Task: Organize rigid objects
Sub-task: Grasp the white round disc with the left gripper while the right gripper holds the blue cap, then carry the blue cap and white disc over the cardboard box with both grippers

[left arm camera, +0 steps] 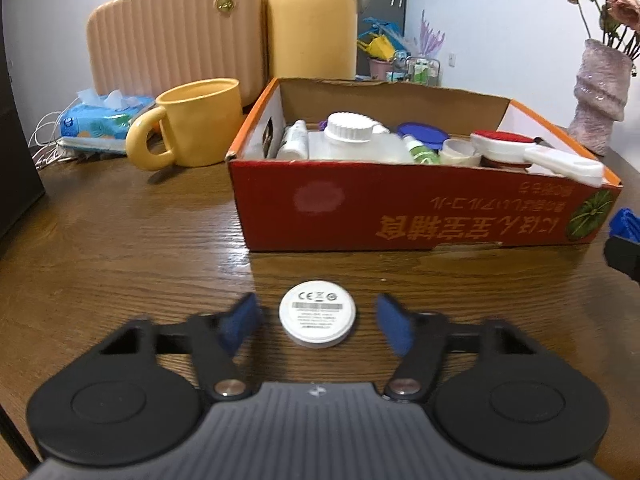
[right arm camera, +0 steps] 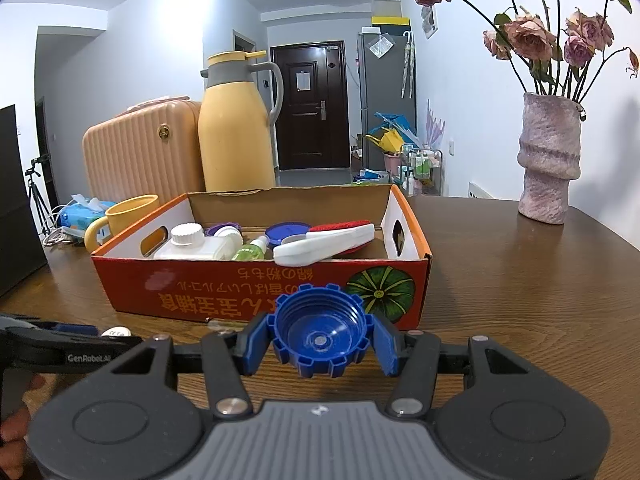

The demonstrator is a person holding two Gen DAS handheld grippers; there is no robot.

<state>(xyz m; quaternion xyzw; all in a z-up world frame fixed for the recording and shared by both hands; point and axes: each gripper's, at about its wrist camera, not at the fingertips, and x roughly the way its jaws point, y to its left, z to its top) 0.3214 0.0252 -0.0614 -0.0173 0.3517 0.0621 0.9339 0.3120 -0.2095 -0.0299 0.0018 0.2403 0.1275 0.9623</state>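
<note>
While right gripper (right arm camera: 320,340) clamps blue cap (right arm camera: 320,334), left gripper (left arm camera: 316,320) — pads apart — straddles white disc (left arm camera: 317,313)

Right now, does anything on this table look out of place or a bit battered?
Yes. A white round disc lies alone on the wooden table, label side up, outside the orange cardboard box where the other small things sit. The box itself stands with its printing upside down, and its lower front edge is torn.

White walls (right arm camera: 160,40), dark door (right arm camera: 308,108)
</note>
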